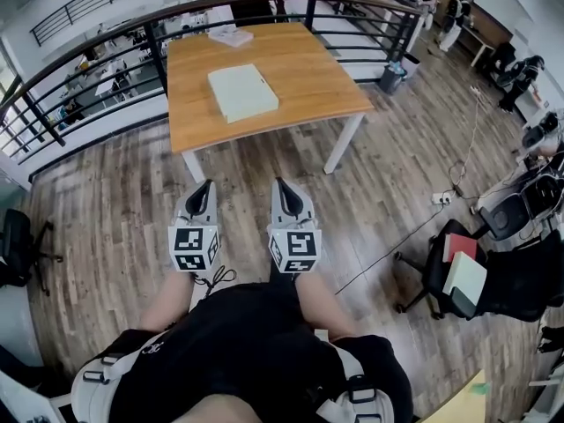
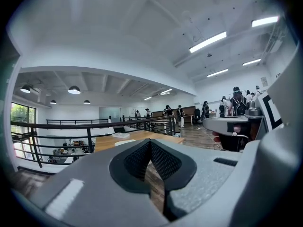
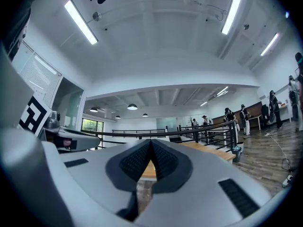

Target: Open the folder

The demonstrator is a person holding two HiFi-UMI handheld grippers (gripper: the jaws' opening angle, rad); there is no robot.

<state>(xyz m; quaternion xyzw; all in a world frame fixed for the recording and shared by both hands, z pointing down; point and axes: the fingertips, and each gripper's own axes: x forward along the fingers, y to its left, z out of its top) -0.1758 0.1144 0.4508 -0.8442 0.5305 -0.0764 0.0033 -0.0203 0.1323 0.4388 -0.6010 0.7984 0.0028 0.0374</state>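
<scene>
The pale folder (image 1: pixel 242 92) lies flat and closed on the wooden worktop (image 1: pixel 300 86), well ahead of our left tool (image 1: pixel 208 189) and right tool (image 1: pixel 282 187), both with jaws together and empty; we judge it light, stiff-covered and smooth, best lifted by the cover's free edge.

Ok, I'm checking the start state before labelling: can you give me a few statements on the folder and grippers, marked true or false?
1. The folder lies closed on the table. True.
2. The left gripper holds the folder. False: it is shut on nothing, short of the table.
3. The right gripper has its jaws apart. False: they are together, empty.
4. A second flat item lies at the table's far edge. True.
</scene>
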